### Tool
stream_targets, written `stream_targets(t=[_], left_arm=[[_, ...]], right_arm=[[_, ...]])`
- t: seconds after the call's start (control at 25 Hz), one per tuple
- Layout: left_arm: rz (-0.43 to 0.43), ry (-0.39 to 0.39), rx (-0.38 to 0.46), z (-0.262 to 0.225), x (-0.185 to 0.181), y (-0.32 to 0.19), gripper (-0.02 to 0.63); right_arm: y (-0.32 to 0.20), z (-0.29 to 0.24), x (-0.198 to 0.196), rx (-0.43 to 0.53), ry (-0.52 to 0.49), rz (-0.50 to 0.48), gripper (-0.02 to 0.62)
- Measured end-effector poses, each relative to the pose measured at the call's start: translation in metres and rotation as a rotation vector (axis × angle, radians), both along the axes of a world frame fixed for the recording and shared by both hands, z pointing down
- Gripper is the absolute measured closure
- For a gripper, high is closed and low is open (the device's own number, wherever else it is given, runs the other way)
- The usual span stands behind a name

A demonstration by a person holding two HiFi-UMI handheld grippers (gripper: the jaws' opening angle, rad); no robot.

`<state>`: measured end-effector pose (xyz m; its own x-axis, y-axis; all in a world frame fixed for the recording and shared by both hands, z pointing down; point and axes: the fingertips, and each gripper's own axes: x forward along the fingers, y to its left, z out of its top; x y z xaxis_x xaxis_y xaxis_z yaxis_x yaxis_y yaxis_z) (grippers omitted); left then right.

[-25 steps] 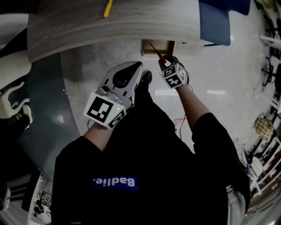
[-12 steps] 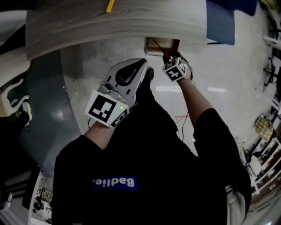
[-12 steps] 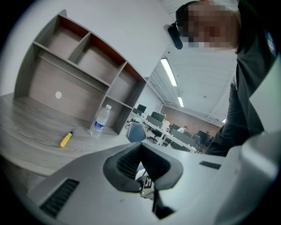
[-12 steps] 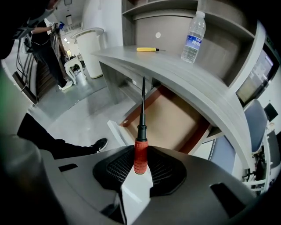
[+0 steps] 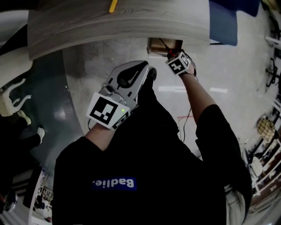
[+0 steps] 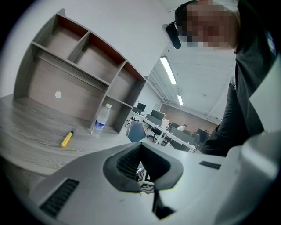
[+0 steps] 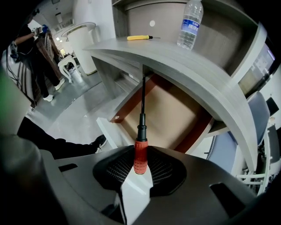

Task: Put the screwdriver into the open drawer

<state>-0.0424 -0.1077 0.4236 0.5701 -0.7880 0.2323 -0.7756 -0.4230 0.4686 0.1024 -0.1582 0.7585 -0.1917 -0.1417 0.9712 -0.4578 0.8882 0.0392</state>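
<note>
My right gripper (image 5: 171, 54) (image 7: 140, 161) is shut on a screwdriver (image 7: 140, 149) with a red handle and a thin black shaft. It points steeply down over the open drawer (image 5: 154, 44) (image 7: 175, 115) under the curved grey desk (image 5: 109, 24), and the shaft's tip reaches up toward the desk edge in the right gripper view. The drawer's brown bottom looks bare. My left gripper (image 5: 147, 71) (image 6: 143, 170) hangs by the person's left side, away from the drawer, its jaws together with nothing between them.
A yellow screwdriver (image 5: 113, 5) (image 7: 139, 38) (image 6: 66, 139) and a water bottle (image 7: 189, 19) (image 6: 100, 119) lie and stand on the desk top, below a shelf unit (image 6: 83, 57). A blue chair (image 5: 223, 23) is right of the drawer. A person (image 7: 37, 57) stands far left.
My right gripper has carried the red screwdriver further up the head view, closer over the open drawer, and tipped more steeply down. The left gripper has hardly moved.
</note>
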Motion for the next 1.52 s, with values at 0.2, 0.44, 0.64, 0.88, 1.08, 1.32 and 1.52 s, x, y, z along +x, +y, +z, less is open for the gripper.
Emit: stream_targets(t=[0.2,0.44,0.64,0.88,1.08,1.32,1.52], left_arm=[[0.006,-0.005,-0.009,0.002,-0.002,0.002,0.604],[0.01,-0.01,-0.028,0.006,-0.003,0.004,0.604],[0.0,-0.011,-0.036,0.008,-0.011,0.004,0.604],[-0.006,-0.008,-0.038,0.013,-0.014,0.004,0.604],[-0.006,0.009,-0.058,0.015,-0.015,0.008,0.604],[-0.018,0.014,-0.063,0.016,-0.019,0.008,0.604],[-0.021,0.025,-0.067,0.018,-0.019,0.012,0.604]], right_arm=[[-0.005,0.011,0.003,-0.032,0.008,0.064,0.477],[-0.014,0.019,-0.005,-0.059,-0.012,0.108,0.477],[-0.019,0.026,-0.01,-0.08,0.002,0.122,0.479],[-0.015,0.035,-0.028,-0.161,-0.063,0.228,0.477],[-0.024,0.035,-0.05,-0.174,-0.136,0.332,0.477],[-0.024,0.045,-0.054,-0.22,-0.138,0.446,0.477],[-0.022,0.052,-0.061,-0.256,-0.188,0.535,0.477]])
